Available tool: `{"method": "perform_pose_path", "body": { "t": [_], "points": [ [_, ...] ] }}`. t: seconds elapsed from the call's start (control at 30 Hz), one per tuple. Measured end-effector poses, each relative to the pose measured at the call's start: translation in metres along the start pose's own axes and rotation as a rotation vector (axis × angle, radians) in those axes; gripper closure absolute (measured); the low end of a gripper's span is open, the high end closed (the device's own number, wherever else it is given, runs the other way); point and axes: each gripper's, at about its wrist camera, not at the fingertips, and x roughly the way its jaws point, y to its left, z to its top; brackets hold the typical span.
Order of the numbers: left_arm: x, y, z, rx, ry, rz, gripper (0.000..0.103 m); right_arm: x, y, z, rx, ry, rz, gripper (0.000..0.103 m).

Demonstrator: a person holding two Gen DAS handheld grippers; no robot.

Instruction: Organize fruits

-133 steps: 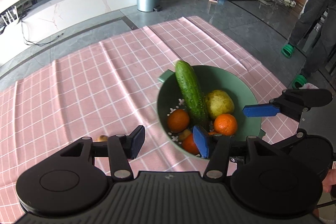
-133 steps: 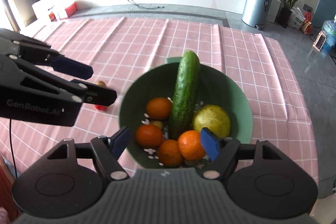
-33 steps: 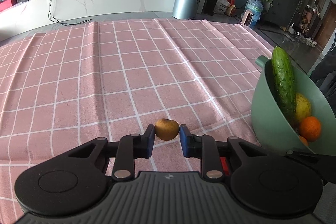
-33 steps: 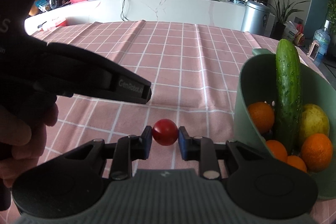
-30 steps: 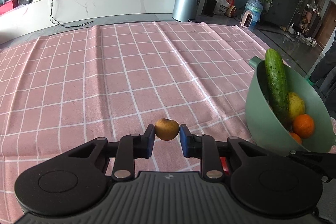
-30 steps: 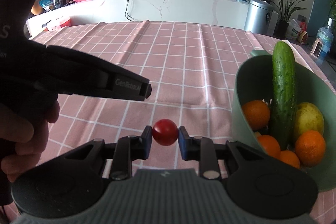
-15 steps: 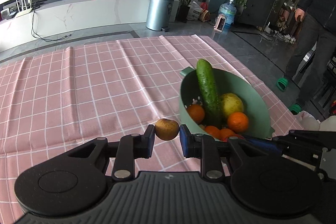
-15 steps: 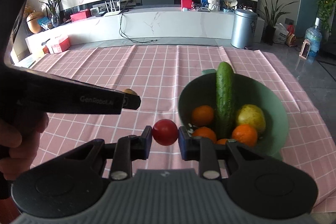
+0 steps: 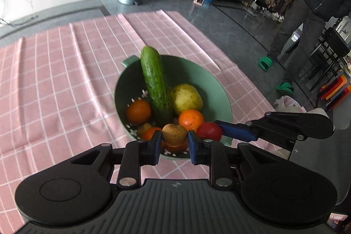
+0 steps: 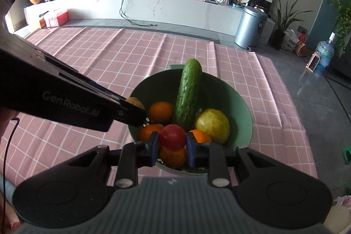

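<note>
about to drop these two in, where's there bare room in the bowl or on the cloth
The green colander bowl is crowded at its near side, where the oranges, the yellow pear and the long green cucumber sit. Its far inner wall, right of the cucumber, is bare. The pink checked tablecloth is bare left of and beyond the bowl.

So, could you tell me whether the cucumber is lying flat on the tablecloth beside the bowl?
No, the cucumber stands propped inside the green bowl, leaning on its far rim.
</note>
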Motion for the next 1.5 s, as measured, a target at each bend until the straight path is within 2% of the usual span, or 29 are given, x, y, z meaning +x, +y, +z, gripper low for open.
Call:
{"method": "perform_pose_path", "body": {
  "t": [0.2, 0.6, 0.87, 1.03, 1.17, 1.27, 1.37, 1.4, 1.5],
  "points": [
    [0.027, 0.006, -0.001, -0.016, 0.067, 0.016, 0.075, 0.02, -0.005, 0.001, -0.038, 0.037, 0.044, 0.081],
    [0.054, 0.001, 0.009, -0.011, 0.171, 0.051, 0.075, 0.046, -0.02, 0.001, -0.051, 0.131, 0.08, 0.081],
    [0.064, -0.004, 0.015, 0.004, 0.228, 0.079, 0.073, 0.057, -0.025, -0.001, -0.052, 0.16, 0.11, 0.08],
    [0.062, 0.0, 0.014, -0.005, 0.233, 0.074, 0.065, 0.057, -0.024, 0.001, -0.055, 0.17, 0.12, 0.08],
    [0.057, -0.001, 0.016, 0.001, 0.229, 0.08, 0.056, 0.055, -0.023, 0.004, -0.071, 0.18, 0.117, 0.071],
    [0.048, -0.004, 0.022, -0.018, 0.223, 0.072, 0.045, 0.049, -0.02, 0.006, -0.107, 0.191, 0.1, 0.07],
    [0.035, -0.005, 0.027, -0.034, 0.211, 0.045, 0.044, 0.038, -0.019, 0.012, -0.137, 0.189, 0.093, 0.058],
    [0.03, -0.005, 0.028, -0.035, 0.205, 0.043, 0.043, 0.034, -0.018, 0.014, -0.145, 0.182, 0.086, 0.051],
    [0.013, -0.007, 0.032, -0.037, 0.172, 0.049, 0.04, 0.02, -0.015, 0.023, -0.154, 0.165, 0.071, 0.04]
  ]
}}
